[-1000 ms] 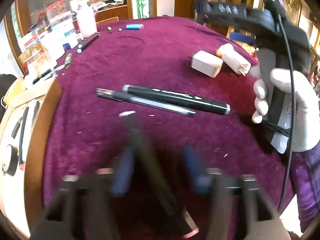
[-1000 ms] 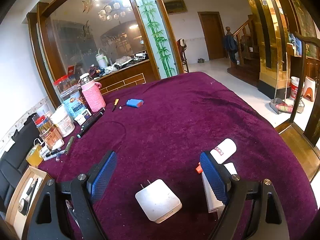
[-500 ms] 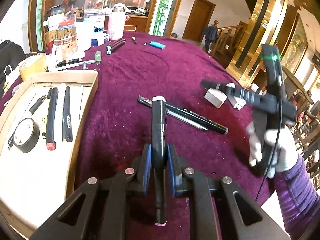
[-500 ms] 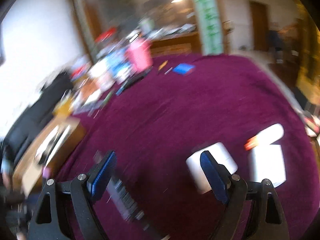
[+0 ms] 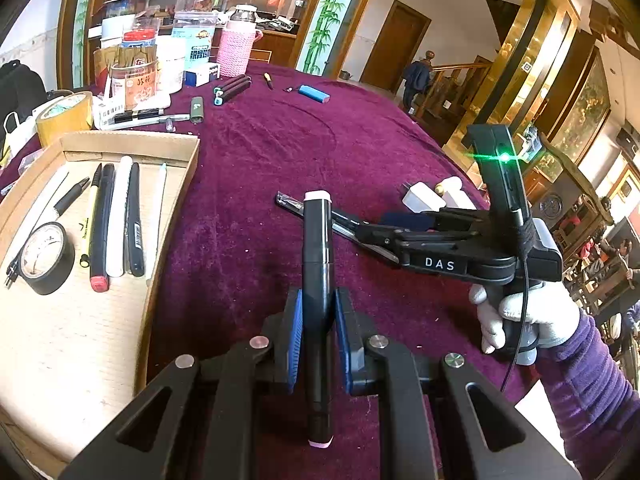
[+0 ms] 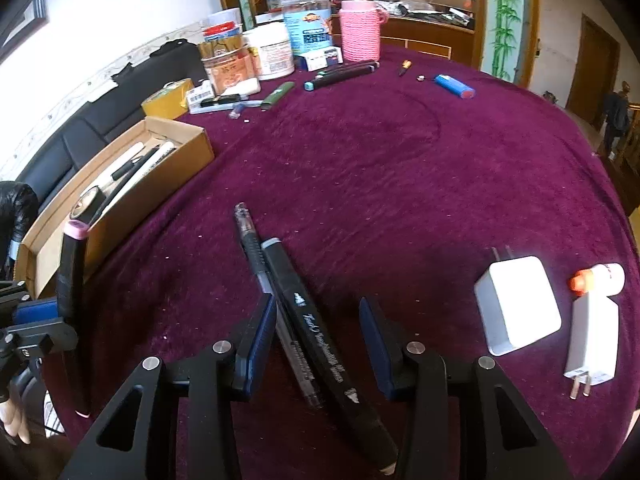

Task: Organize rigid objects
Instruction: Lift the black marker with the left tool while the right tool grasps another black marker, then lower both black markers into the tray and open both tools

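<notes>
My left gripper (image 5: 316,332) is shut on a black marker with pink ends (image 5: 317,256), held above the purple cloth, right of the cardboard tray (image 5: 132,142). The same marker (image 6: 72,280) shows at the left edge of the right wrist view. My right gripper (image 6: 318,332) points down over a black marker with white lettering (image 6: 320,328) and a clear pen (image 6: 256,256) lying side by side. Its jaws are closing with both between them. The left pad is close to the pen, and a gap remains at the right pad.
The tray holds several pens and a black tape roll (image 5: 46,258). Two white chargers (image 6: 516,304) (image 6: 592,340) and an orange-capped white tube (image 6: 600,278) lie to the right. Jars, a pink bottle (image 6: 360,32), markers and a blue lighter (image 6: 454,86) crowd the far side.
The left gripper lifted the pink-ended marker off the cloth, then held still. The right gripper swung left from the chargers to over the marker and pen, and its jaws narrowed.
</notes>
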A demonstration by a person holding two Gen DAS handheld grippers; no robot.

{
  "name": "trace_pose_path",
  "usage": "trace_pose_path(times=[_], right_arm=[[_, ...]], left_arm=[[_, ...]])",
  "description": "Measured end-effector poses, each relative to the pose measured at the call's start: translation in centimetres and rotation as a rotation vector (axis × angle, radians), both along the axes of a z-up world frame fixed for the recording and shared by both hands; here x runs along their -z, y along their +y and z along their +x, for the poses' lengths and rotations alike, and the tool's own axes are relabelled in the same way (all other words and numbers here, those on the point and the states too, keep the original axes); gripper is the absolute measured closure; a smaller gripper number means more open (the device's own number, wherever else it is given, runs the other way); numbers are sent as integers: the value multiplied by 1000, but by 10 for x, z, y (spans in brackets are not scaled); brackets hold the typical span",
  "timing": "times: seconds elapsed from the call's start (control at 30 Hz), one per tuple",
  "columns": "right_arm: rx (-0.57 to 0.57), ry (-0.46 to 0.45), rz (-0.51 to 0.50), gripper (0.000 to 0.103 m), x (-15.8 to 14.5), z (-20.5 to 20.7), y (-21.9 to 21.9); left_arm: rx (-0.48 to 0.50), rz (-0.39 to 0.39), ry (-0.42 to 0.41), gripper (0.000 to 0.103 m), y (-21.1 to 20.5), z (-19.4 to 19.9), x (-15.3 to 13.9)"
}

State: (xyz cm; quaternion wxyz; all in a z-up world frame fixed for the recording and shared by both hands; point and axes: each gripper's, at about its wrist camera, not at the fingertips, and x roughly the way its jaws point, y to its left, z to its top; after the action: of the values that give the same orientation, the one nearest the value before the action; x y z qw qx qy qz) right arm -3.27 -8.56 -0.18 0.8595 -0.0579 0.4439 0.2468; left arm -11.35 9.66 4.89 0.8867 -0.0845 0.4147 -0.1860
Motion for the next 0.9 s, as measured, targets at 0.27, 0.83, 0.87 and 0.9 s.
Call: trace_pose_path(times=[0.27,0.83,0.87,0.9], right_arm=[[98,-6,-102,78,3,14,-4],[122,11,296,87,-45,-14,-22],[108,6,321,87,-51,-17,-19],[85,0,350,87,-59,-22,-13]], left_arm=[[2,-7,1,88,-1,0,1],[-94,-247,-48,88,93,-25,-38],[-102,-262,-63,88,101,-30,-42],[-109,-274,-77,88,109,-34,-47]])
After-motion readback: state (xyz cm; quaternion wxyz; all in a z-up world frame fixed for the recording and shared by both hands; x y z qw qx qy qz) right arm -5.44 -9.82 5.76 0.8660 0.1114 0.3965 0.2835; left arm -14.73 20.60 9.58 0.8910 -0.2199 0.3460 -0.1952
